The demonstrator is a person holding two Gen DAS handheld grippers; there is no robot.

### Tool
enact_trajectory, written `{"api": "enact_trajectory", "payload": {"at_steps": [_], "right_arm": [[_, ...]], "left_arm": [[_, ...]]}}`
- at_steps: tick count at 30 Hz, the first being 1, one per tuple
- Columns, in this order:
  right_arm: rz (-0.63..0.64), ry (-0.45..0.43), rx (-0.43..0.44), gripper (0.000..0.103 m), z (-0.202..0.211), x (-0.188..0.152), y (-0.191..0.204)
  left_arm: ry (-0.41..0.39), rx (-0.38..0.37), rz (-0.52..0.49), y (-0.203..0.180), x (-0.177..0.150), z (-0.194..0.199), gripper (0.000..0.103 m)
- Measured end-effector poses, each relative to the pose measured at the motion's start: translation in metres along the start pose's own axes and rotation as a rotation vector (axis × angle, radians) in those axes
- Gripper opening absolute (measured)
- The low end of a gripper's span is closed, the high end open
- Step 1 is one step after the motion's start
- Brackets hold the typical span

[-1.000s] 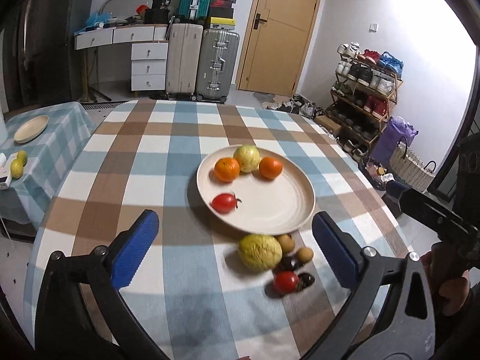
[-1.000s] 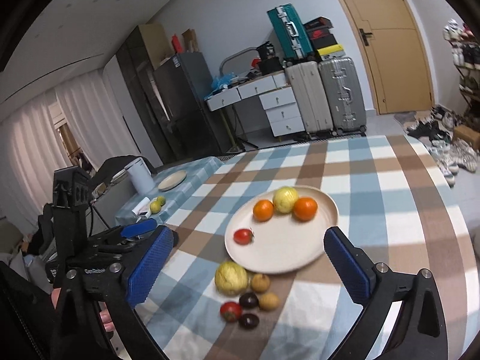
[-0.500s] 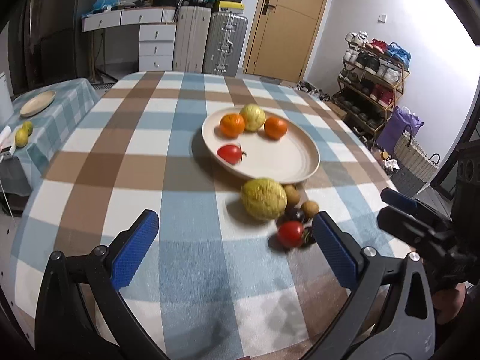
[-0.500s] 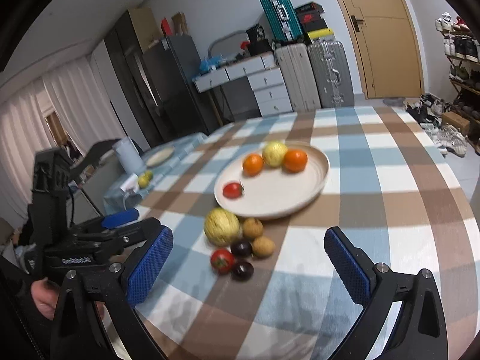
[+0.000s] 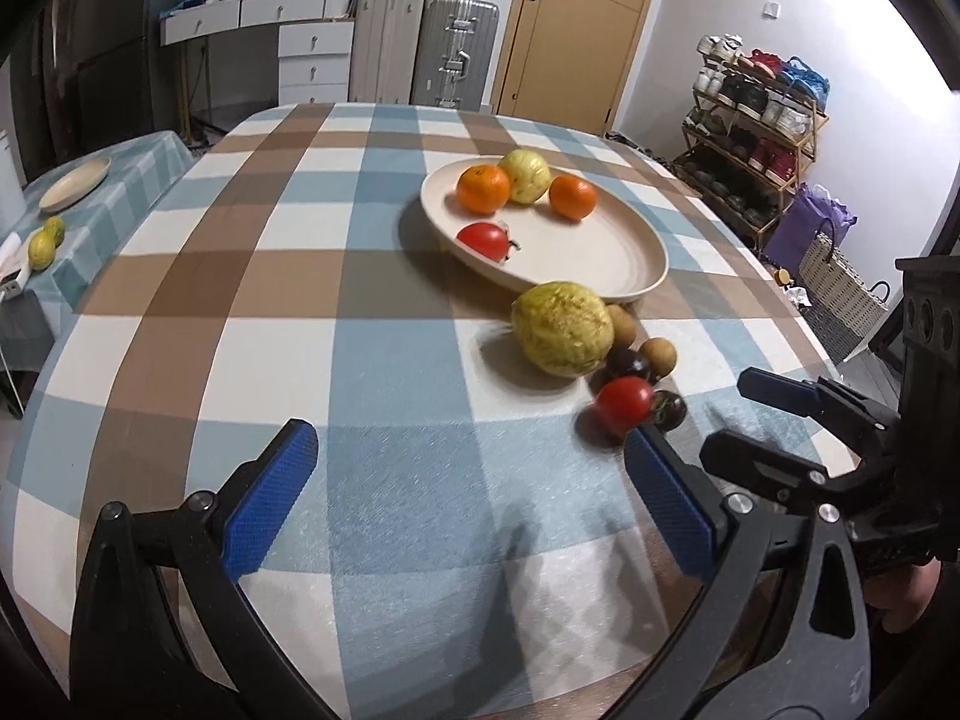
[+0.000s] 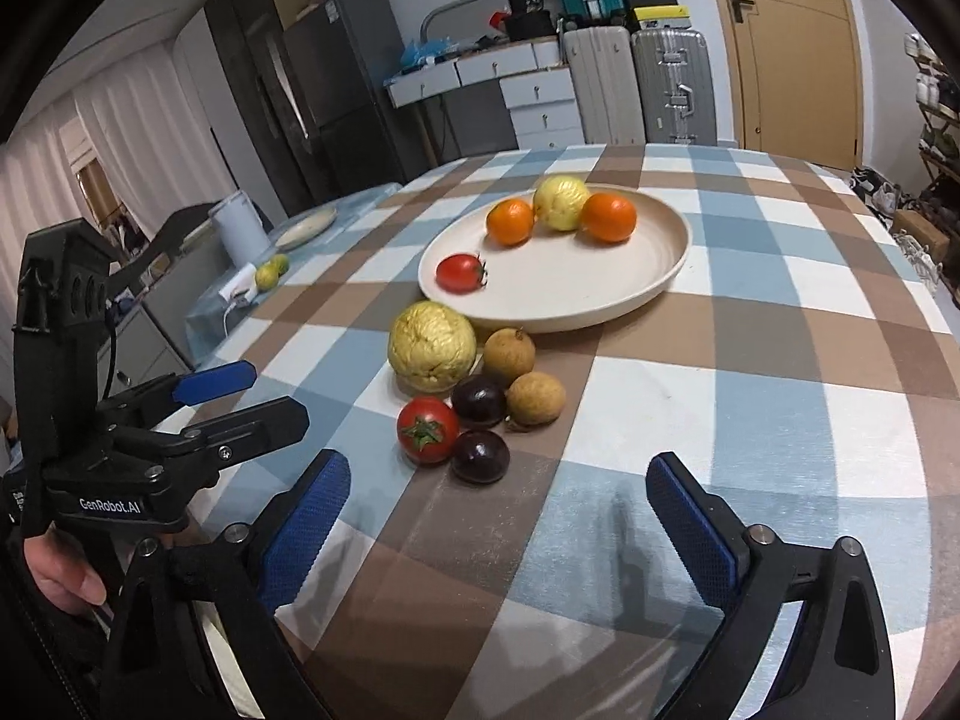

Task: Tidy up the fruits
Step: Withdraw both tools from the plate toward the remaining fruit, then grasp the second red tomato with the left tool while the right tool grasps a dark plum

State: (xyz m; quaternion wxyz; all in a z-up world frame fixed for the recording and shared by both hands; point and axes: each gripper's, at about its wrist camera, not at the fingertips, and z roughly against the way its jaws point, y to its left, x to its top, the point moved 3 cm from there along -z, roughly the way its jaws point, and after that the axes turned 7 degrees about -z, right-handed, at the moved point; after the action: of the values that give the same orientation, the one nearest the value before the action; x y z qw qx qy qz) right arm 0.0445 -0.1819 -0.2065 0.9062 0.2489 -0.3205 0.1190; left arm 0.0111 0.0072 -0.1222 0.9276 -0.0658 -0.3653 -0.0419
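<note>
Six loose fruits point(image 6: 468, 396) are crowding together beside the plate point(image 6: 672, 276); you are holding both grippers point(image 6: 495, 516) point(image 5: 465, 489) spread and empty, so grabbing one is risking rolling its neighbours away

Left view: dark plums point(image 5: 630, 365) half hidden behind tomato point(image 5: 624, 403); fruit edges motion-blurred.

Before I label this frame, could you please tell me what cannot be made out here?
- Left wrist view: the tomato hides most of one dark fruit.
- Same view: motion blur softens the plate rim.
- Right wrist view: the side-table fruit are too small to identify.
</note>
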Motion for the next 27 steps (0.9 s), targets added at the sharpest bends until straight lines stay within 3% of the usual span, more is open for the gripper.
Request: {"api": "enact_trajectory", "payload": {"at_steps": [3, 8, 10, 17, 24, 27], "right_arm": [[0.013, 0.024, 0.016, 0.083, -0.006, -0.001, 0.004], [0.009, 0.054, 0.025, 0.072, -0.013, -0.001, 0.004], [0.012, 0.076, 0.019, 0.058, -0.017, -0.001, 0.004], [0.029, 0.111, 0.015, 0.046, -0.025, -0.001, 0.007], [0.034, 0.101, 0.007, 0.026, -0.028, 0.004, 0.01], [0.024, 0.1, 0.013, 0.025, -0.027, 0.003, 0.008]], "left_arm": [[0.009, 0.005, -0.007, 0.003, -0.002, -0.004, 0.102], [0.021, -0.009, 0.014, 0.007, 0.001, -0.011, 0.102], [0.019, -0.012, 0.011, 0.006, 0.002, -0.012, 0.102], [0.021, -0.008, -0.002, 0.004, 0.004, -0.015, 0.102], [0.01, 0.006, 0.018, 0.014, 0.007, -0.013, 0.102], [0.011, 0.011, 0.016, 0.015, 0.007, -0.012, 0.102]]}}
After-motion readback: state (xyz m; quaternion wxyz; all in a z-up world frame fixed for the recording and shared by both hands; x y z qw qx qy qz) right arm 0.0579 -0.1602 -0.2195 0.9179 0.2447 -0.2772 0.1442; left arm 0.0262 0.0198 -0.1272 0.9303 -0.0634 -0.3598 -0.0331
